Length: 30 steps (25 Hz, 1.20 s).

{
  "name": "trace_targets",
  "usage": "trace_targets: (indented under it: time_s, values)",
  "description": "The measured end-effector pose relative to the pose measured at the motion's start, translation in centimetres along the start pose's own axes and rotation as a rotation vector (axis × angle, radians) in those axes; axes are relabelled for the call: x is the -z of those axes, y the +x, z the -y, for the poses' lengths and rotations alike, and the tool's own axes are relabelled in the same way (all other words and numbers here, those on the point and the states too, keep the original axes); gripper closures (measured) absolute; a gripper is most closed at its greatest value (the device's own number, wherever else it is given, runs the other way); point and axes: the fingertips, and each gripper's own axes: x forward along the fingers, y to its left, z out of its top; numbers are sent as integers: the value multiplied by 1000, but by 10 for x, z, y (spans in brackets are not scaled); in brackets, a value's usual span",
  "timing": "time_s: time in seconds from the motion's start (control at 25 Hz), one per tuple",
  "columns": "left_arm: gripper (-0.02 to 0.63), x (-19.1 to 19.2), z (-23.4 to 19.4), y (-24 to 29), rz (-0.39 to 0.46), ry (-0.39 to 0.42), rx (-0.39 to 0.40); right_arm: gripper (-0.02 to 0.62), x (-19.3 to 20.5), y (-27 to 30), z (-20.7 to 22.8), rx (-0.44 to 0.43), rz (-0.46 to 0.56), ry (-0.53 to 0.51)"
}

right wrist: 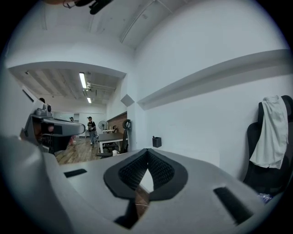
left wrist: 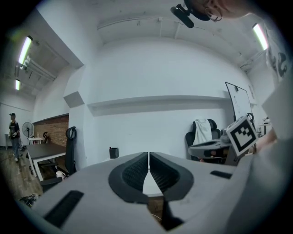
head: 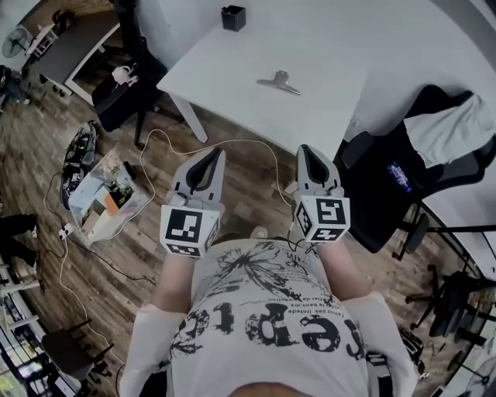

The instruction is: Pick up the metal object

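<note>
A metal clip-like object (head: 279, 82) lies near the middle of the white table (head: 232, 85) in the head view. Both grippers hang in front of the person's chest, short of the table's near edge. My left gripper (head: 216, 153) is shut with nothing in it, its tips meeting (left wrist: 149, 154). The right gripper (head: 305, 149) is shut too and holds nothing; its tips touch (right wrist: 147, 151). The metal object is hidden behind the jaws in both gripper views.
A small black holder (head: 233, 17) stands at the table's far edge. A black office chair (head: 403, 182) with a white cloth (head: 453, 128) sits to the right. A cable (head: 256, 147) runs over the wooden floor under the grippers. Boxes and clutter (head: 101, 194) lie to the left.
</note>
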Motion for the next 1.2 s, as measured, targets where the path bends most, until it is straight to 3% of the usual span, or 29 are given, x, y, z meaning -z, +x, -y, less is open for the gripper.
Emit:
trace_targets:
  time_s: [0.52, 0.8, 1.2]
  values:
    - [595, 21, -29, 126, -48, -30, 102, 604, 31, 81, 70, 111, -120, 24]
    - [595, 22, -78, 236, -56, -29, 232, 604, 34, 172, 107, 231, -161, 63]
    - [595, 9, -166, 358, -39, 4, 411, 604, 18, 309, 116, 330, -174, 123]
